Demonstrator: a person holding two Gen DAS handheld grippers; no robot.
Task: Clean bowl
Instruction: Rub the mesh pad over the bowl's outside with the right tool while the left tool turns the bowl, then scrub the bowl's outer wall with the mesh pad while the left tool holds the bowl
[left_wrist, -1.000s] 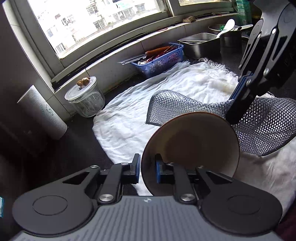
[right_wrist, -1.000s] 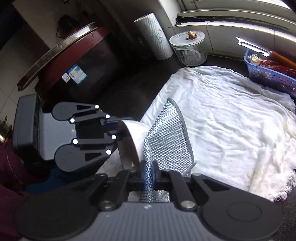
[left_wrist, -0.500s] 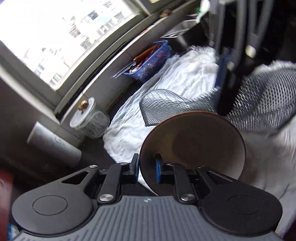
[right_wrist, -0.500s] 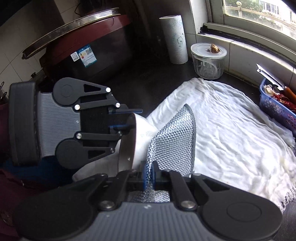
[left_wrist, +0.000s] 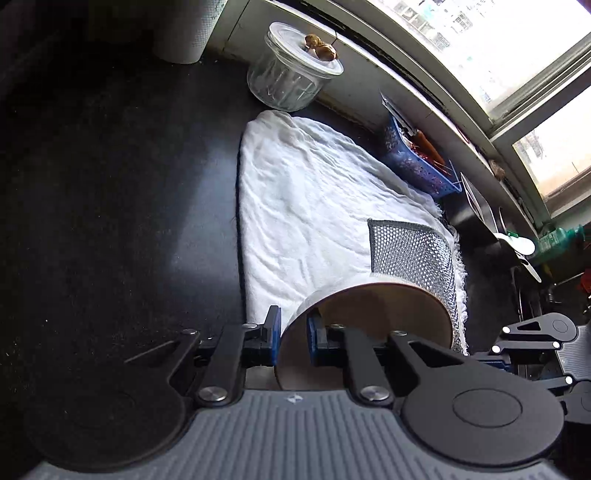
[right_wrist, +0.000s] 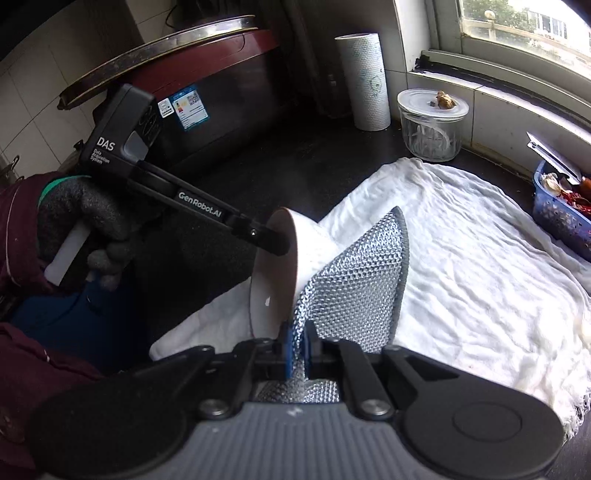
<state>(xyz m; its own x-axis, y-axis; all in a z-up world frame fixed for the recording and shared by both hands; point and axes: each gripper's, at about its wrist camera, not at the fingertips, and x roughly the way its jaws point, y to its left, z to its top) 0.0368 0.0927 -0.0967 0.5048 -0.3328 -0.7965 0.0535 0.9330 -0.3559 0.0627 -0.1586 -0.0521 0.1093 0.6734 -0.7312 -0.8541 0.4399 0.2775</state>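
Note:
My left gripper (left_wrist: 293, 334) is shut on the rim of a bowl (left_wrist: 373, 325), brown inside and white outside, held on its side above a white cloth (left_wrist: 314, 206). My right gripper (right_wrist: 295, 347) is shut on a silver mesh scrubbing cloth (right_wrist: 362, 291). The mesh lies against the bowl's white outer wall (right_wrist: 310, 243). In the left wrist view the mesh (left_wrist: 410, 251) sticks up behind the bowl. The left gripper (right_wrist: 275, 242) shows in the right wrist view, clamped on the bowl's rim. Part of the right gripper (left_wrist: 532, 347) shows at the right edge of the left wrist view.
A lidded glass jar (right_wrist: 430, 123) and a paper towel roll (right_wrist: 365, 81) stand near the window sill. A blue basket (right_wrist: 561, 210) holds utensils at the right. A large dark red cooker (right_wrist: 192, 85) stands at the back left. The counter (left_wrist: 110, 203) is dark.
The left gripper has rolled strongly, so its view has turned and the bowl is tipped over. The mesh has stayed pressed on the bowl's outside. Both grips are unchanged.

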